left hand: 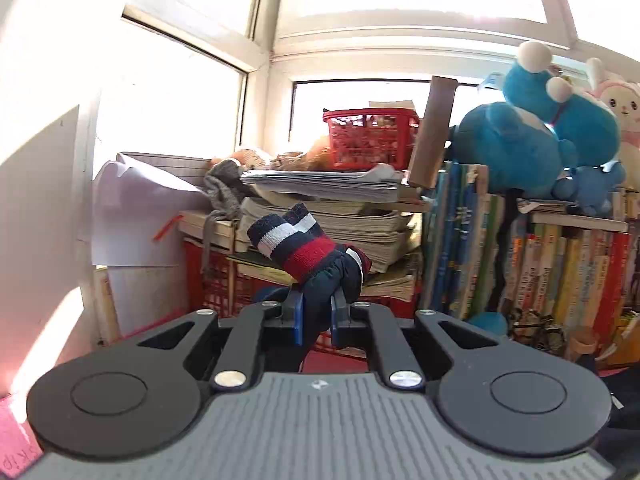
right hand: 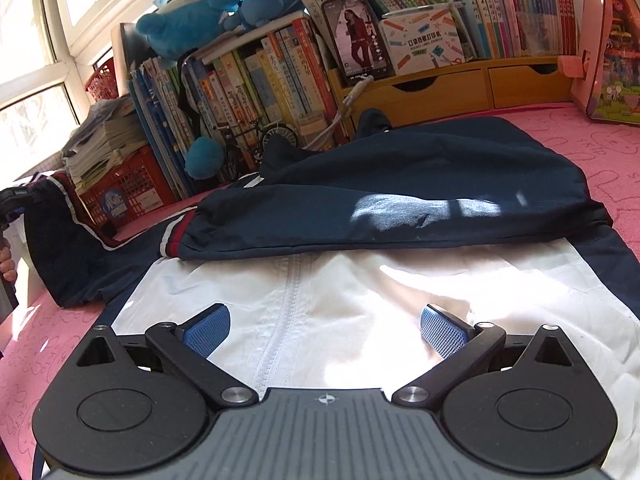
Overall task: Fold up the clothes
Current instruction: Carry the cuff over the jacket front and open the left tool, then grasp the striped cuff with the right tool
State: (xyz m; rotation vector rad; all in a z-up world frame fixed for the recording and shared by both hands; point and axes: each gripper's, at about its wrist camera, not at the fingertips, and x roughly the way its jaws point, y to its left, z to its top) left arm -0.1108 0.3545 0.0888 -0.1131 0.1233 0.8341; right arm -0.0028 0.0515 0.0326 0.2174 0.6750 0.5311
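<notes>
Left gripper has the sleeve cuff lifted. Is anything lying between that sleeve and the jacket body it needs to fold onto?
Nothing visible blocks it. The left gripper holds the sleeve raised beside the jacket. The other sleeve is already folded across; the open right gripper hovers over the white panel.

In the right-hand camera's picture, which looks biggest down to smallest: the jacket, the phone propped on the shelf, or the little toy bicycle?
1. jacket, by far the largest, and also nearest the camera.
2. phone.
3. toy bicycle. It looks close in size to the phone, so that order is unsure.

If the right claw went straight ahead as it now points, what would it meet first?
Probably the folded navy sleeve lying across the jacket's white panel; the open right claw hovers over that panel, though depth is unclear.
</notes>
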